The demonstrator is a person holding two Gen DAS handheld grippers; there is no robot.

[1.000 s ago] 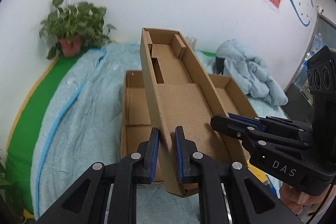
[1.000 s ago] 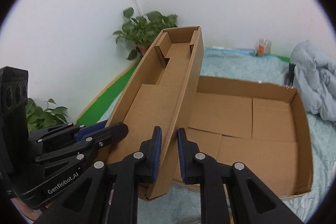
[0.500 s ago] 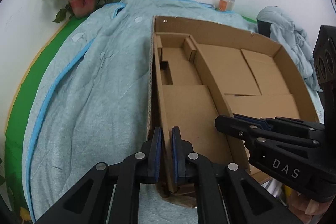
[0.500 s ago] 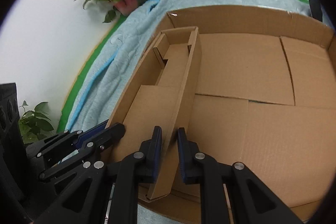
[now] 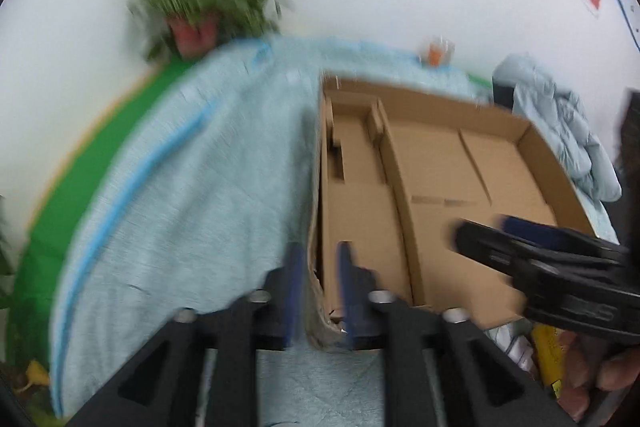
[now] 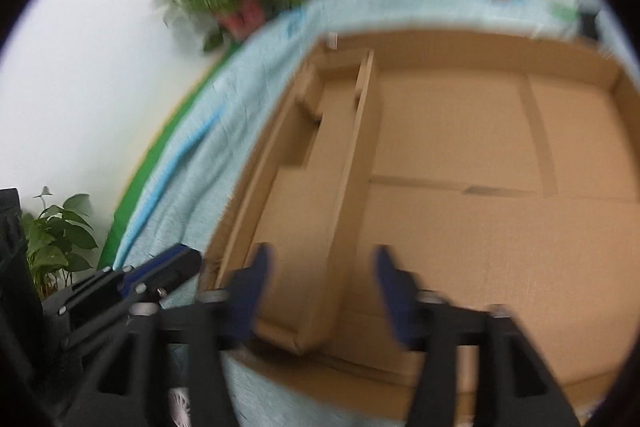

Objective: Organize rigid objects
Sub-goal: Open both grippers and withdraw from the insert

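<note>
Pale blue quilted cloth [image 5: 192, 195] under a shallow brown cardboard tray [image 6: 480, 227], narrow cardboard insert [image 6: 312, 227] along its left side; left gripper [image 5: 318, 291] narrowly parted, right gripper [image 6: 320, 287] wide.

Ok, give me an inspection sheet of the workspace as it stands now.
Surface: light blue quilted cloth over green mat.
Job's things: narrow brown cardboard insert tray lies inside large shallow cardboard box, along its left wall.
Clutter: crumpled pale blue jacket; orange-labelled jar.
Grippers: left gripper slightly open, straddling box wall; right gripper open wide around tray's near end.
Cables: nothing seen.
Surroundings: white wall, potted green plant; frames motion-blurred.
</note>
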